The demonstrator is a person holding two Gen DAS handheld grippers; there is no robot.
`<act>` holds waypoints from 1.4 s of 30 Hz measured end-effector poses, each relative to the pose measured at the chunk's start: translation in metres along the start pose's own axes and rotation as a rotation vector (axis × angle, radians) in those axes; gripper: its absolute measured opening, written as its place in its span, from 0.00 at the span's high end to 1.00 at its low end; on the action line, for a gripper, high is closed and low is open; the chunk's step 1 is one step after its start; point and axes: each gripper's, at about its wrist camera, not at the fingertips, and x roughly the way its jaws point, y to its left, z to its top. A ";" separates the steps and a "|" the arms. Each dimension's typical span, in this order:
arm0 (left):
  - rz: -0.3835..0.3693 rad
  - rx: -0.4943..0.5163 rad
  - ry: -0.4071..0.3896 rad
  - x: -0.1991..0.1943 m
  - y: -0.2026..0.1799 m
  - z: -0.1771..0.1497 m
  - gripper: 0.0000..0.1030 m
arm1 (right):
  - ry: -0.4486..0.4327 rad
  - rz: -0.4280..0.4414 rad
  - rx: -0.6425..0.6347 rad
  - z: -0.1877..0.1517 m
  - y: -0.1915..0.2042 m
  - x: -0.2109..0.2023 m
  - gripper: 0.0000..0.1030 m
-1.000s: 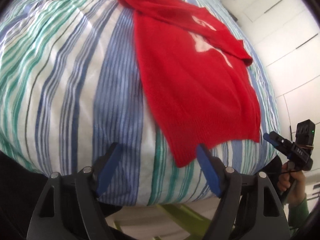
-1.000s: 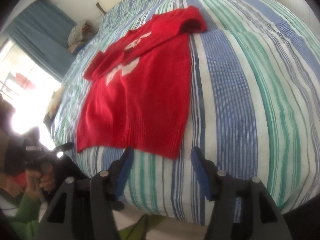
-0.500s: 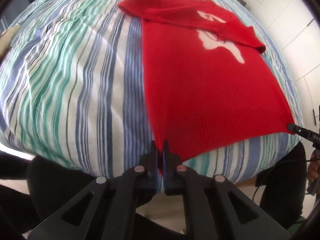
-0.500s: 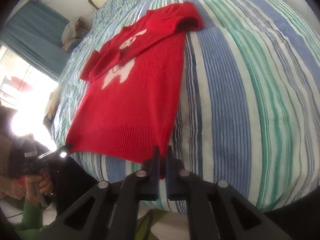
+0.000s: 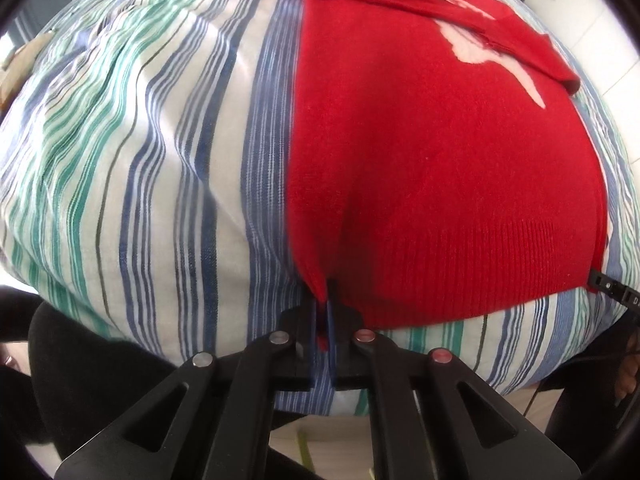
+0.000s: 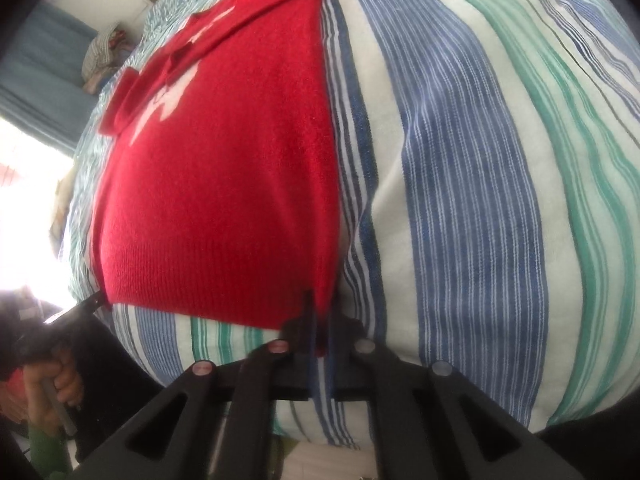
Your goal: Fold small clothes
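Both my jaws were wide open w/ nothing in them a sec ago; now each pair is clamped on a bottom corner of the red sweater [image 5: 440, 184]. Left gripper [image 5: 325, 312] pinches the hem corner on its own side, red knit showing between the blue pads. Right gripper [image 6: 318, 328] has the opposite hem corner, same way. Each wrist view also catches the other gripper's tip at the far end of the hem, so both corners are held at once.

What that means: grab step looks done. Next I'd guess I lift the hem and carry it up toward the collar for the first fold. Sleeves already look folded in across the chest, over the white motif, so the body is prob ready to halve. Risk: knit is stretchy, corners could slip if I pull unevenly.

Sweater lies flat, front up, on the bed [image 5: 168, 168], hem just by the bed's near edge, collar farther up.

Bed cover is white w/ blue and green stripes, a bit rumpled. Beyond the sweater's collar end: blue curtain [image 6: 36, 64] by a bright window, and a small heap of cloth [image 6: 102, 56]. White cabinet doors off to the sweater's side in the left view.
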 end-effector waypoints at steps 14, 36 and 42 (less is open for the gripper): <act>0.163 0.050 -0.014 -0.055 0.005 -0.034 0.29 | 0.102 -0.145 -0.180 0.001 0.007 -0.037 0.59; 0.192 -0.172 -0.106 -0.107 0.050 -0.055 0.28 | -0.246 -0.166 -0.830 0.185 0.196 0.068 0.94; 0.179 -0.165 -0.115 -0.106 0.048 -0.055 0.28 | -0.502 -0.107 -0.352 0.242 0.072 -0.057 0.94</act>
